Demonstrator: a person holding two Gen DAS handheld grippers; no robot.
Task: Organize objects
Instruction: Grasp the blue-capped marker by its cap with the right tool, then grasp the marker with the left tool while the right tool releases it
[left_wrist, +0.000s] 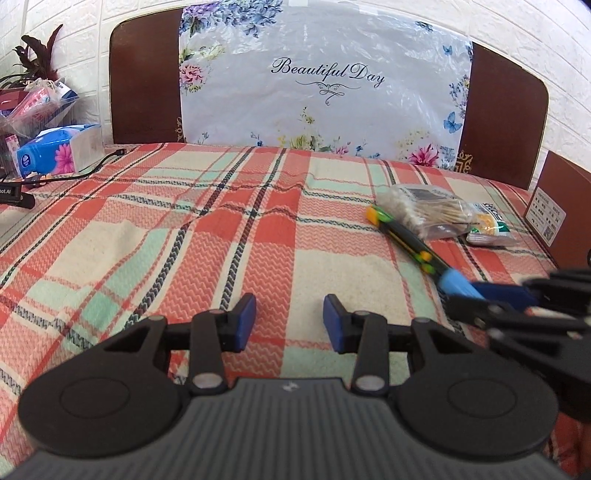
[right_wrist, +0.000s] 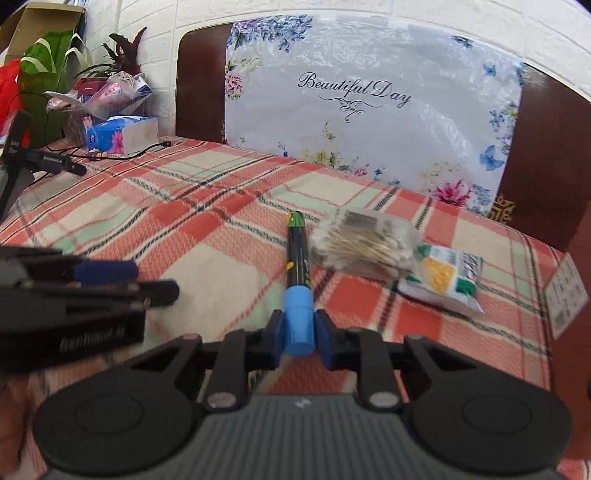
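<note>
Plaid bedspread (left_wrist: 184, 229) covers the bed; a floral "Beautiful Day" plastic sheet (left_wrist: 325, 81) leans against the dark headboard (left_wrist: 144, 85) at the far edge. Right gripper (right_wrist: 298, 334) is clamped on the blue cap end of a black marker (right_wrist: 297, 266), whose barrel points toward the headboard. Just right of the marker, toward the bed's right edge: a bag of cotton swabs (right_wrist: 364, 242) and a small green-and-yellow packet (right_wrist: 445, 277), the two touching. Left gripper (left_wrist: 289, 319) hovers over bare bedspread with jaws wide, holding nothing. A blue tissue pack (left_wrist: 55, 151) sits at the far left corner.
</note>
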